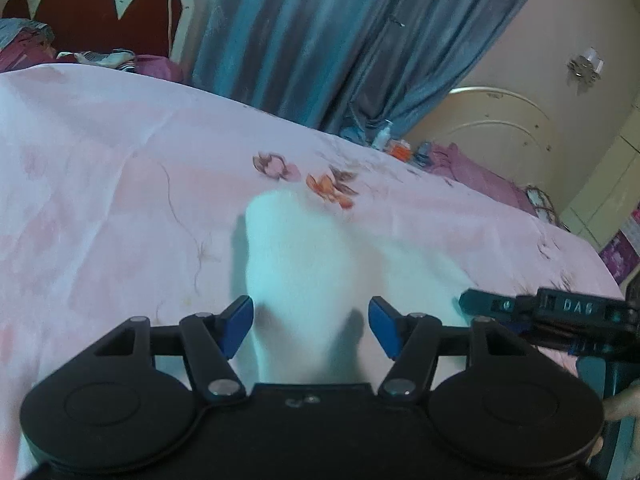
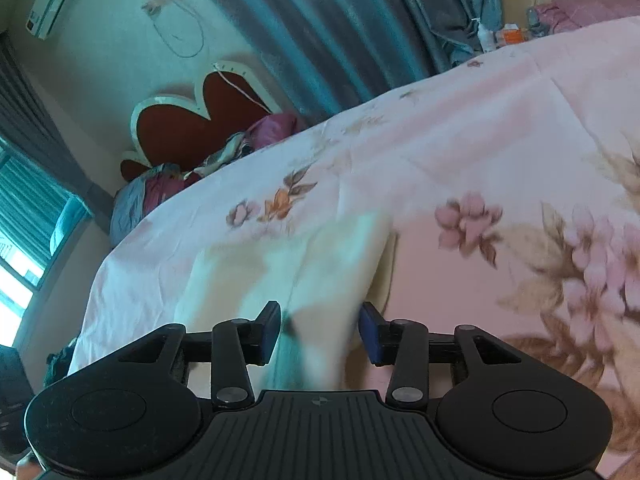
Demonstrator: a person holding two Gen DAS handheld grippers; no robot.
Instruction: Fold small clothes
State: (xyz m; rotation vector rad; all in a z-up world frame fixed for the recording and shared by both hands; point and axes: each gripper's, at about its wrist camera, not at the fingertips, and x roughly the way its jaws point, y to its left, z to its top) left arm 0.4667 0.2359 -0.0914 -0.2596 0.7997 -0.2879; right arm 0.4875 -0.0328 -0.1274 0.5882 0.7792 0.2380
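A small white garment (image 1: pixel 296 264) lies on the pink flowered bedsheet (image 1: pixel 120 184). My left gripper (image 1: pixel 311 320) is open, and the near end of the garment runs between its blue pads (image 1: pixel 240 322) with a gap on each side. The tip of my right gripper (image 1: pixel 466 303) reaches in from the right, at the cloth's edge. In the right wrist view the same white garment (image 2: pixel 320 264) lies flat on the sheet (image 2: pixel 480 128). My right gripper (image 2: pixel 320 332) is open over its near edge, with the cloth lying between the pads. The picture is blurred.
A red headboard with a white frame (image 1: pixel 100 8) and pillows (image 1: pixel 24 48) stand at the far end of the bed. Blue curtains (image 1: pixel 340 40) hang behind it. Bottles and small things (image 1: pixel 396 144) sit beyond the bed's far side. A window (image 2: pixel 24 240) is at the left.
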